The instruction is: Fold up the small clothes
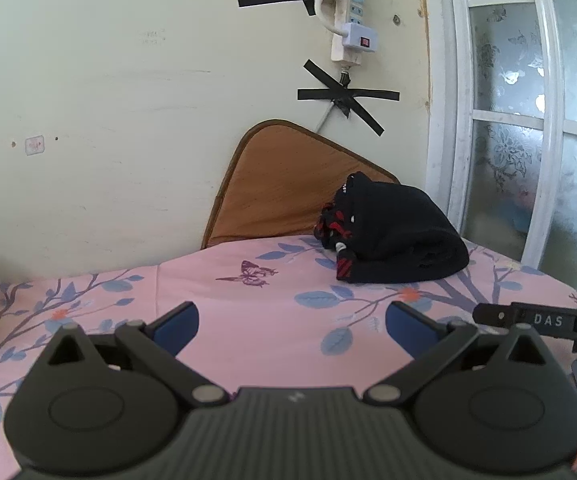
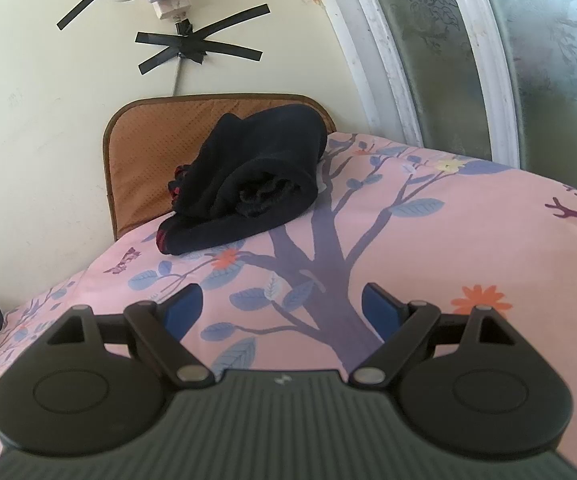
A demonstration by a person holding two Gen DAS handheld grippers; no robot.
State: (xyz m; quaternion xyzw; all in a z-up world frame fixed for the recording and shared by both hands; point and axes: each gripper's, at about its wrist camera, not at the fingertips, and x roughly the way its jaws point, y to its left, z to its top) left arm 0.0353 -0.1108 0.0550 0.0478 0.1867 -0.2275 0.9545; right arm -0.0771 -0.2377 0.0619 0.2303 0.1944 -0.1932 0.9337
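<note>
A pile of black clothes with red trim (image 1: 396, 236) lies bundled at the far edge of the pink floral bed sheet (image 1: 248, 312), against a brown mat. It also shows in the right wrist view (image 2: 252, 180), far centre-left. My left gripper (image 1: 291, 326) is open and empty, low over the sheet, well short of the pile. My right gripper (image 2: 282, 310) is open and empty, also over the sheet and short of the pile. Part of the right gripper shows at the left wrist view's right edge (image 1: 544, 322).
A brown mat (image 1: 276, 188) leans against the cream wall behind the pile. A taped power strip (image 1: 348, 16) and cable hang on the wall above. A white-framed frosted glass door (image 1: 528, 120) stands at the right. The sheet (image 2: 468, 240) stretches right of the pile.
</note>
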